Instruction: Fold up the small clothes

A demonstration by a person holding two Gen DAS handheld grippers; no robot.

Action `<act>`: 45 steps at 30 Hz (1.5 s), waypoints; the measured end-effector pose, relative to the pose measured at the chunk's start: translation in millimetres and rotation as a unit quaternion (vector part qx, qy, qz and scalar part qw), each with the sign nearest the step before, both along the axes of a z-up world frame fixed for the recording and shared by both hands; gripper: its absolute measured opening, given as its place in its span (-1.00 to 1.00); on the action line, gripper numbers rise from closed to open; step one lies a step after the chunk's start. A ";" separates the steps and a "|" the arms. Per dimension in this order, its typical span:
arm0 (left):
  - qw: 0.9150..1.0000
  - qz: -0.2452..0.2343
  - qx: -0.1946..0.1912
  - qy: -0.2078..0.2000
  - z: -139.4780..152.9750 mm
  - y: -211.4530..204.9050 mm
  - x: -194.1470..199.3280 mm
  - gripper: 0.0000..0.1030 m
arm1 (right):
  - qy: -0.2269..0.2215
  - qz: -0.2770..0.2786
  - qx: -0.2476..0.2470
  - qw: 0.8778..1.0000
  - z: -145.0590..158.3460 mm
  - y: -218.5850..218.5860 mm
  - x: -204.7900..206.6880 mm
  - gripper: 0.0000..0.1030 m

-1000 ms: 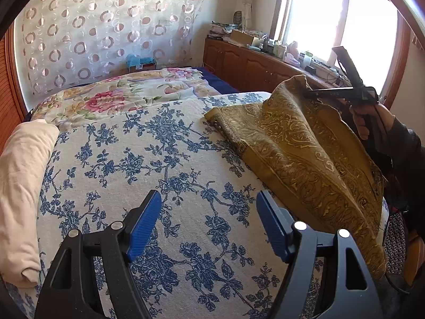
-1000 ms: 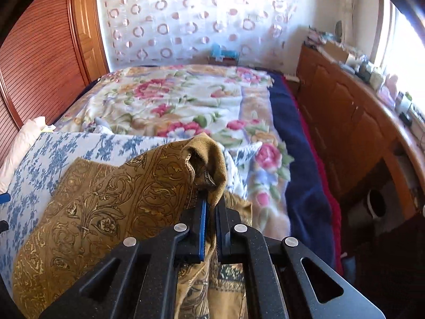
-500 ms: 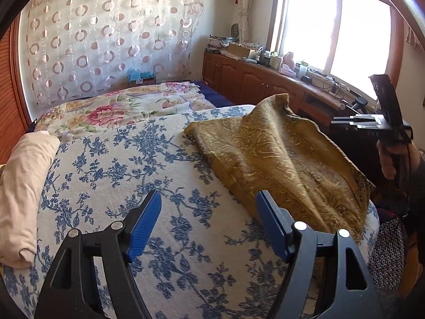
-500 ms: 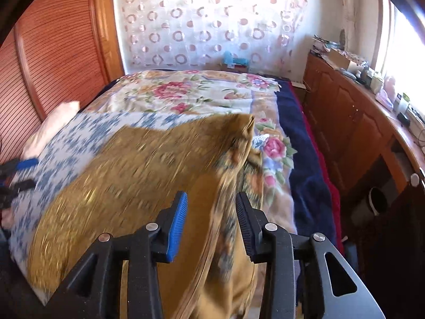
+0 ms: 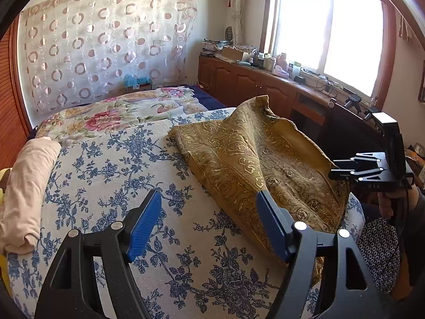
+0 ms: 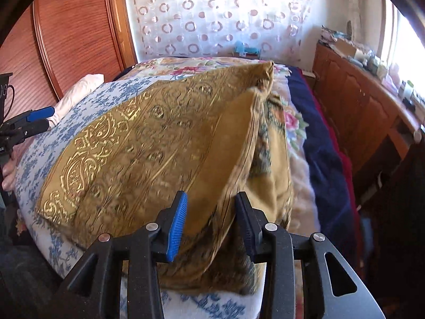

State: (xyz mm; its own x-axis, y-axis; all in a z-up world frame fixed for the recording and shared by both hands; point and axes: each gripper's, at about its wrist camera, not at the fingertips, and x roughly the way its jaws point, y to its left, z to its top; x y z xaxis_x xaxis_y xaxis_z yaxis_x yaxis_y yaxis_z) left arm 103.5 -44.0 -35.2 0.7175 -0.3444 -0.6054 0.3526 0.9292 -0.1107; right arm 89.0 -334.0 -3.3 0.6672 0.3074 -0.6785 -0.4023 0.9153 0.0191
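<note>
I am looking at a bedroom where a blue-flowered bedspread [image 5: 111,175] is covering the bed, with a bright window [image 5: 326,32] at the upper right of the left wrist frame. The gold patterned cloth [image 5: 252,154] is lying on the bedspread right of centre, one corner peaking upward. My left gripper [image 5: 208,226] is hanging wide open over bare bedspread, gripping nothing. My right gripper [image 6: 211,223] is standing open too, its jaws straddling a raised fold of the cloth without pinching it. A cream pillow [image 5: 26,183] is lying at the left edge.
</note>
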 end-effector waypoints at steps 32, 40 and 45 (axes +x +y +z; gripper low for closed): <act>0.998 -0.038 -0.001 0.057 -42.4 -39.3 -4.0 0.46 | -0.019 -0.067 0.015 0.997 -1.6 -46.3 -10.8 -0.90; 0.997 -0.043 0.001 0.068 -50.3 -45.4 -4.8 0.46 | -0.063 -0.083 0.029 0.994 2.1 -33.2 -31.0 -0.09; 0.993 -0.068 -0.020 0.097 -60.2 -49.9 -8.2 0.45 | -0.062 -0.041 0.028 0.997 -8.8 -6.2 -37.7 -0.05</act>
